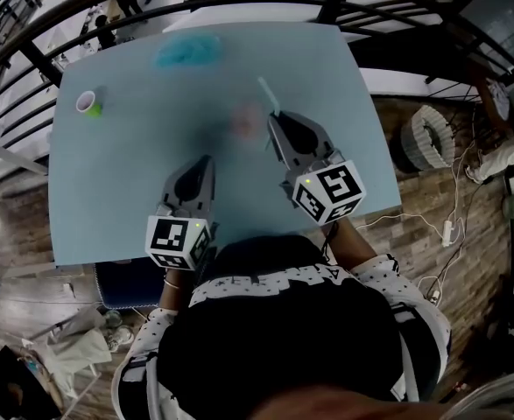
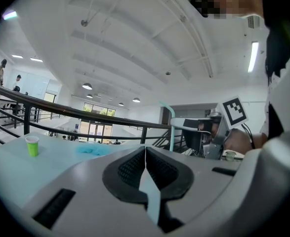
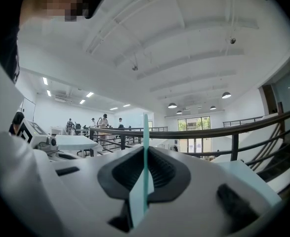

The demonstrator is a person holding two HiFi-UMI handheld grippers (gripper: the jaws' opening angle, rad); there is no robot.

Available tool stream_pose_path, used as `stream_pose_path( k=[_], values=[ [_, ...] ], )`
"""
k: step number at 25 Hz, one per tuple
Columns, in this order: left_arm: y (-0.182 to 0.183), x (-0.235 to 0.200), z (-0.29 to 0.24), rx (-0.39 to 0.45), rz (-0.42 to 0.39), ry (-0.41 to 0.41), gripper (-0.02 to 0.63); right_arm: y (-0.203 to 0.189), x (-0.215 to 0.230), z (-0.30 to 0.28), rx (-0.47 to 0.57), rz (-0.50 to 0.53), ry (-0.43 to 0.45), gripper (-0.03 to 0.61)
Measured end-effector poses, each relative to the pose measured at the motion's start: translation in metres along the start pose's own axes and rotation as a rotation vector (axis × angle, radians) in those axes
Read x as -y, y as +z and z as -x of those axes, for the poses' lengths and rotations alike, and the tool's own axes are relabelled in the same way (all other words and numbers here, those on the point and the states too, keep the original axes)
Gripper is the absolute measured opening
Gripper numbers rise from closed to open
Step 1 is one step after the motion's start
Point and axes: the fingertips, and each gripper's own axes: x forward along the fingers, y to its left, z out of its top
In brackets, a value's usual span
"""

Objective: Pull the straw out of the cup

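- The straw (image 3: 145, 127) is gripped between the fingers of the right gripper (image 1: 274, 116), which are clenched on it. It stands upright out of their tips, with its bent top above.
- In the head view the straw is seen held above the middle of the counter (image 1: 143, 208), slanting away from the person.
- A green cup (image 1: 89, 104) is seen at the far left of the counter, well apart from the straw, and no straw is seen rising from it.
- A faint pinkish blur just beside the right fingers cannot be identified. Whether the straw's lower end is clear of a cup there cannot be told, since that end is hidden in every view.
- The pull is judged done if the green cup is the one meant. Only carrying the straw away and letting it go would then be left.
- The left gripper (image 1: 207, 159) is held low over the near part of the counter, pointing away from the person. Its fingers are closed together on nothing.
- The right gripper is held further forward than the left and angled inward.
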Motion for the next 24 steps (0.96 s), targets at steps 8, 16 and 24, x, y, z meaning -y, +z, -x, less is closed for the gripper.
stream_pose_path(
  k=[8,16,24],
  values=[
    [0.0014,-0.0019,0.0005,0.003,0.002,-0.005,0.015,0.0012,-0.0036,-0.0037,0.000,0.002,0.005,0.038],
    [-0.0019,-0.0058,0.0004,-0.005,0.005,0.004,0.015,0.0006,-0.0021,-0.0059,0.002,0.002,0.002,0.038],
    [0.0031,-0.0048,0.0025,0.005,0.001,-0.004,0.015,0.0033,-0.0044,-0.0087,-0.001,0.003,0.009,0.038]
  ],
)
